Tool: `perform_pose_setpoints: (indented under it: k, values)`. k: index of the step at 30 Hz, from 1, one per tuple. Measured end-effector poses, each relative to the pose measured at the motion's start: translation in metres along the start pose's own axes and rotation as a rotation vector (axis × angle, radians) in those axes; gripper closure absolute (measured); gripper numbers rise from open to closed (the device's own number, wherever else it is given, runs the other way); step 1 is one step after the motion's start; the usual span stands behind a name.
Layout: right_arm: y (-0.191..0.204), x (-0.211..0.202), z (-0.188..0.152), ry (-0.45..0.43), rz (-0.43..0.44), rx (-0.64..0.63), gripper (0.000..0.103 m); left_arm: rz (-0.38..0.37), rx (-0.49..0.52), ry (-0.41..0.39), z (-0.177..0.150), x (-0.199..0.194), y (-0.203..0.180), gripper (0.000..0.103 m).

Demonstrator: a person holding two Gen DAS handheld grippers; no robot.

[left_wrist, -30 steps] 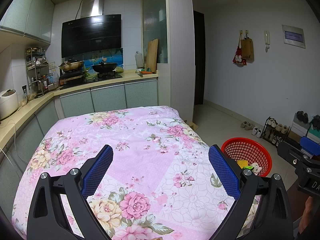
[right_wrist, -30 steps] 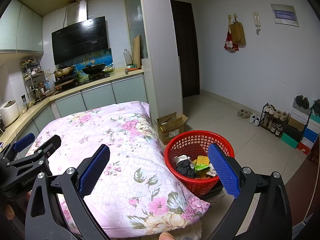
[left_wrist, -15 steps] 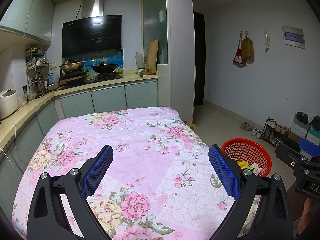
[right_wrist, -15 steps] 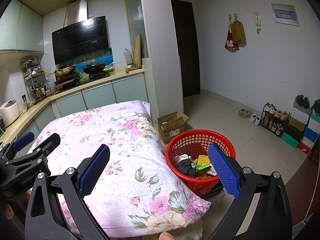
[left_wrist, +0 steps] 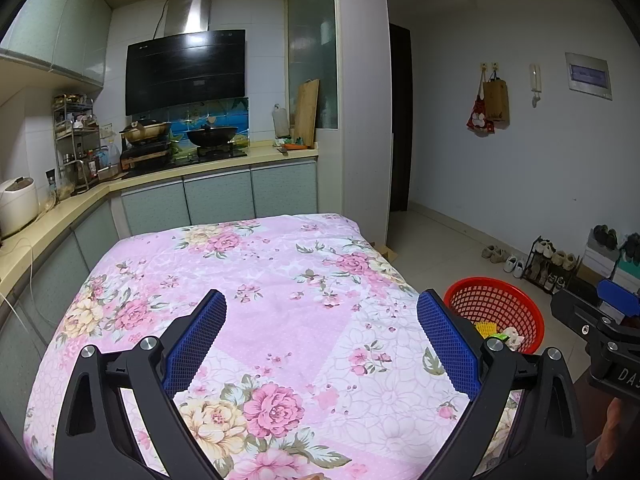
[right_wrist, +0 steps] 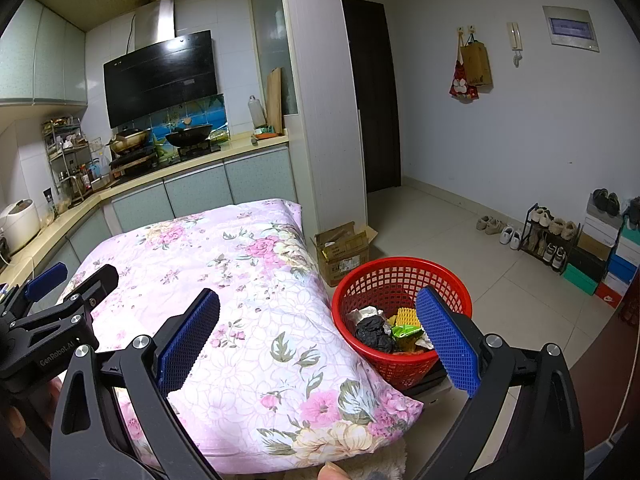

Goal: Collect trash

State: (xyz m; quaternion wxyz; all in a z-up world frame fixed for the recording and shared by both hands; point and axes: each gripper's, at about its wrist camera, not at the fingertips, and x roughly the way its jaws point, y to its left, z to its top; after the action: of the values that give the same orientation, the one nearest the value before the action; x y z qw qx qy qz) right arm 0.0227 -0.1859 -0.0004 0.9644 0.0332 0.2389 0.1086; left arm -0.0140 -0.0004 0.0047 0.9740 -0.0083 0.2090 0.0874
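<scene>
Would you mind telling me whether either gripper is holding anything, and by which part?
Nothing is held: the left gripper and right gripper are both open and empty above the quilt.

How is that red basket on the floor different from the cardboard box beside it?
The red basket is round with mesh walls, while the cardboard box is square-cornered with solid brown sides. The basket has an open rim; the box has flaps folded outward. The basket holds crumpled trash, whereas the box's contents are too unclear to name. Both sit on the tile floor beside the flowered quilt, open at the top.
</scene>
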Motion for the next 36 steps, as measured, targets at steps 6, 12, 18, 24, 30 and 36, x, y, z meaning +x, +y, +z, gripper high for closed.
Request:
perform_pose_setpoints:
  k: [6, 12, 18, 24, 30, 36]
  values:
    - [0.000, 0.000, 0.000, 0.003, 0.001, 0.002, 0.007, 0.000, 0.000, 0.000, 0.000, -0.001, 0.002, 0.010]
    - [0.000, 0.000, 0.000, 0.002, 0.001, 0.000, 0.007, 0.006, -0.002, -0.004, 0.001, -0.003, 0.004, 0.010]
    - [0.000, 0.000, 0.001, 0.003, 0.000, 0.001, 0.007, 0.006, -0.007, -0.005, 0.001, -0.004, 0.006, 0.010]
    - [0.002, 0.000, -0.001, 0.010, -0.001, 0.001, 0.007, 0.006, -0.009, -0.005, 0.001, -0.004, 0.006, 0.010]
    - [0.003, -0.003, -0.006, 0.031, -0.003, 0.000, 0.007, -0.001, -0.026, 0.004, -0.001, -0.001, 0.011, 0.010]
    - [0.017, 0.013, -0.022, 0.083, 0.023, -0.006, 0.007, 0.016, -0.036, -0.023, -0.003, -0.006, 0.027, 0.010]
